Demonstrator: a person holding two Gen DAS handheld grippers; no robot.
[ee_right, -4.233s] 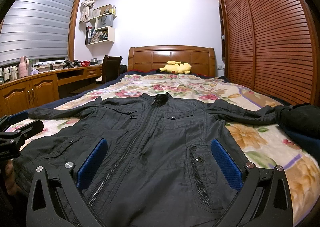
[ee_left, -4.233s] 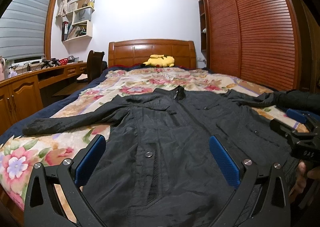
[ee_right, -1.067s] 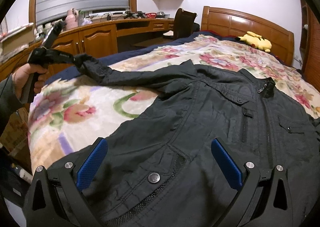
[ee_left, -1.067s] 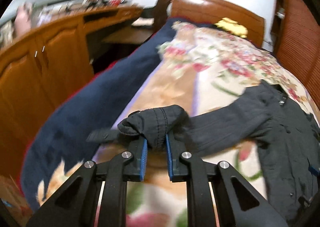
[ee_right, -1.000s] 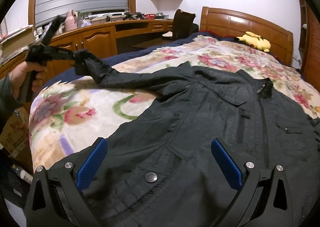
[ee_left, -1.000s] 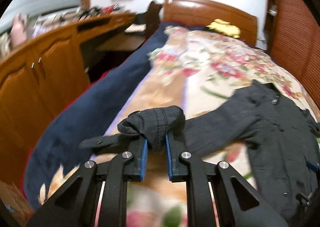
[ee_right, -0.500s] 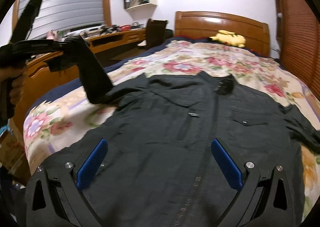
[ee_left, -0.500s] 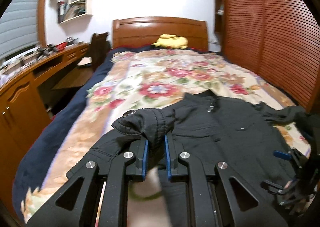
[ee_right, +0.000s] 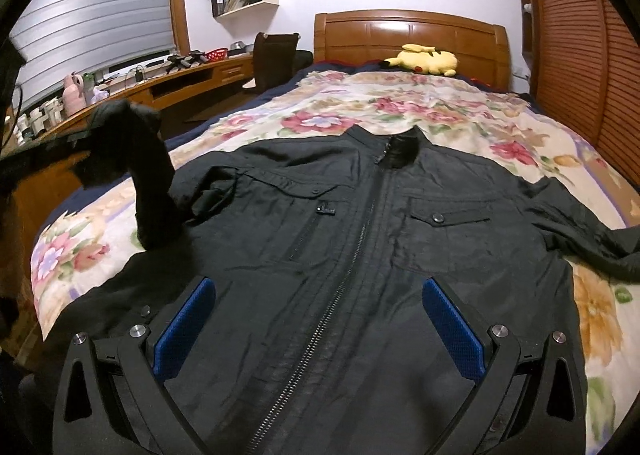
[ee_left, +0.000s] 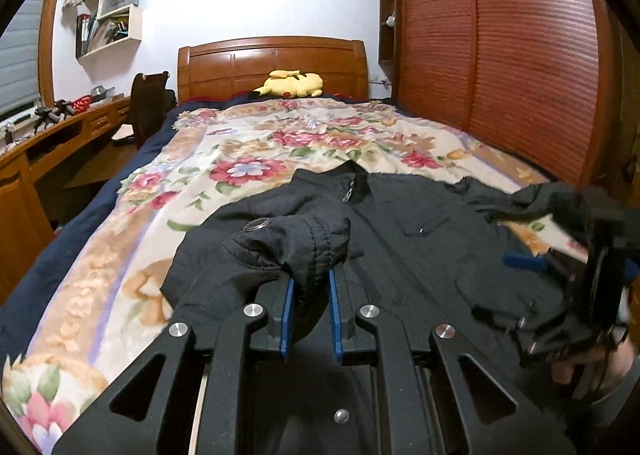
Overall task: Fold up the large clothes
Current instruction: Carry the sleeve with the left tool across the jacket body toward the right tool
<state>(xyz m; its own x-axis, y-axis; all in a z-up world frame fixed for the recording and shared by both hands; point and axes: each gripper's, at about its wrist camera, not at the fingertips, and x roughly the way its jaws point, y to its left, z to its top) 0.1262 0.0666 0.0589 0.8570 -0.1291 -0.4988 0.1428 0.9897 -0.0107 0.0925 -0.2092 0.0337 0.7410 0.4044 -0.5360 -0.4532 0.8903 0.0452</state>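
One black jacket [ee_right: 360, 255] is lying face-up on the bed [ee_left: 256, 159], limp and thin; cuffs and hems are offering the firmest holds. Left gripper [ee_left: 310, 315] is clamping the sleeve cuff [ee_left: 296, 243], now carried inward over the chest. Right gripper [ee_right: 316, 331] is hovering spread, apparently empty.

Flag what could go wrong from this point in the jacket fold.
1. The left gripper pinches only the sleeve cuff; the bunched fabric could slip free before the sleeve lies across the jacket.
2. The lifted sleeve looks twisted near the shoulder in the right wrist view, so it may land creased.
3. The right gripper hangs open over the hem, so nothing pins the body against dragging.
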